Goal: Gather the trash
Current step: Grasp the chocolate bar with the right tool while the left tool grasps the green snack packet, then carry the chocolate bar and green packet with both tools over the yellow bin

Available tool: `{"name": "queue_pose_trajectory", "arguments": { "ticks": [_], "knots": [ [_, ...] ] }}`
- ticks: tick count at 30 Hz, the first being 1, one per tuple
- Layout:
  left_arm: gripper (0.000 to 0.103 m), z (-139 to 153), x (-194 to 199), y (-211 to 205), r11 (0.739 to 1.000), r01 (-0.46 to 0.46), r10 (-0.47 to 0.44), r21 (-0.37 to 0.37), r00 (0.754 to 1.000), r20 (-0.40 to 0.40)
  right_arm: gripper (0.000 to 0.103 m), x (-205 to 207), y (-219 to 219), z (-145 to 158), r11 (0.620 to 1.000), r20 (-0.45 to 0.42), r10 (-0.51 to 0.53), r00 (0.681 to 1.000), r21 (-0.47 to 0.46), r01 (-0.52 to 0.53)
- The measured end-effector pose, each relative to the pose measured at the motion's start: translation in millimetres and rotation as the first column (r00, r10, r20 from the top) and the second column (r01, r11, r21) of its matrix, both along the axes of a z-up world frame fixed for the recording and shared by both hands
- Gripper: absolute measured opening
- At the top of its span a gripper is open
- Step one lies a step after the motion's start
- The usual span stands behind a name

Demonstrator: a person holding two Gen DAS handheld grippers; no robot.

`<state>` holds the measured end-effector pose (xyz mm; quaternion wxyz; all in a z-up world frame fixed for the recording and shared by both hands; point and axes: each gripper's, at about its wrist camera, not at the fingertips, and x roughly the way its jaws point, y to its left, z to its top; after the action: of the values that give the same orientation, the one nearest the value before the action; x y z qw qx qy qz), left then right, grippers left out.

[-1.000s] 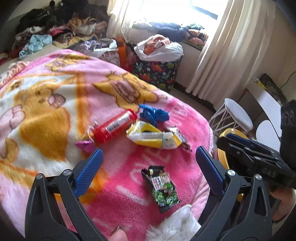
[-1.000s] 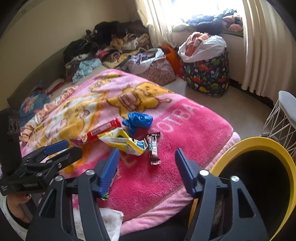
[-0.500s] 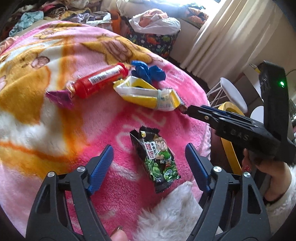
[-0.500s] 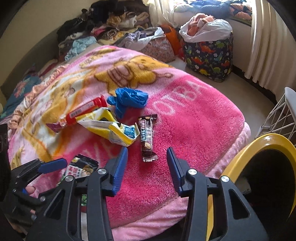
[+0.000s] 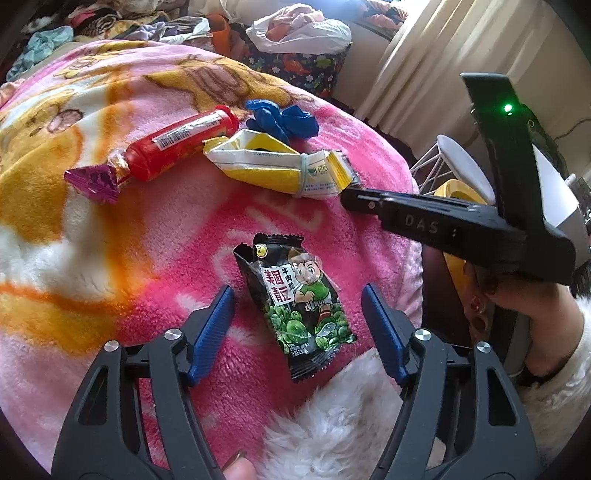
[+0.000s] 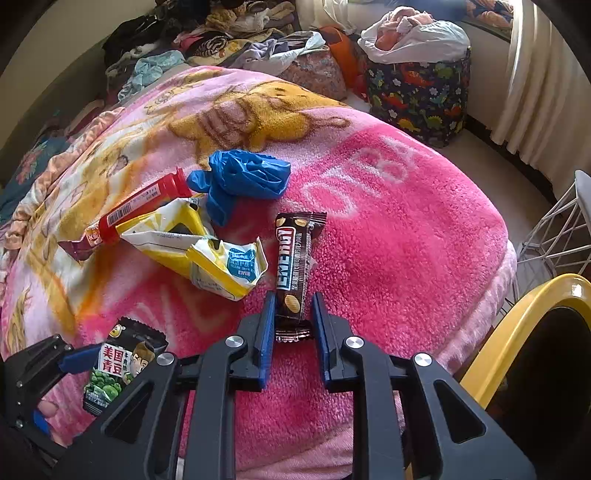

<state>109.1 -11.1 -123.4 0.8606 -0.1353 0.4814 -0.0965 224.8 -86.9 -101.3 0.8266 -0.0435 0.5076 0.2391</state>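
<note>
A green-and-black snack packet (image 5: 303,306) lies flat on the pink blanket (image 5: 184,236). My left gripper (image 5: 297,291) straddles it with jaws closing, and the pads stand clear of its sides. A brown chocolate-bar wrapper (image 6: 293,251) lies further right. My right gripper (image 6: 293,295) has its closing jaws on the wrapper's near end, and the blue pads touch both edges. A red tube wrapper (image 5: 177,142), a crumpled yellow-and-white packet (image 5: 280,168) and a blue plastic bag (image 5: 284,118) lie together beyond them.
A yellow-rimmed bin (image 6: 517,332) stands off the bed's right edge, beside a white wire stool (image 6: 554,240). A dinosaur-print basket (image 6: 417,92) with a white bag sits by the curtain. Piled clothes (image 6: 207,33) line the bed's far side. White fluffy fabric (image 5: 332,424) lies under my left gripper.
Both grippers sank toward the blanket and narrowed their jaws. The right one came down over the chocolate-bar wrapper and closed onto its end. The left one now brackets the snack packet.
</note>
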Motion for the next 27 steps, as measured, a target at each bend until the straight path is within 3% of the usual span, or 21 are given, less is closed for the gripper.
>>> {"name": "queue_pose_trajectory", "arguments": {
  "ticks": [10, 27],
  "knots": [
    [0.026, -4, 2, 10, 0.999, -0.030, 0.030, 0.023, 1.000, -0.007, 0.015, -17, -16, 17, 0.994, 0.018, -0.031, 0.999, 0.106, 0.029],
    [0.022, 26, -1, 7, 0.999, -0.033, 0.033, 0.011, 0.997, 0.069, 0.015, -44, -39, 47, 0.987, 0.087, -0.064, 0.994, 0.156, 0.050]
  ]
}}
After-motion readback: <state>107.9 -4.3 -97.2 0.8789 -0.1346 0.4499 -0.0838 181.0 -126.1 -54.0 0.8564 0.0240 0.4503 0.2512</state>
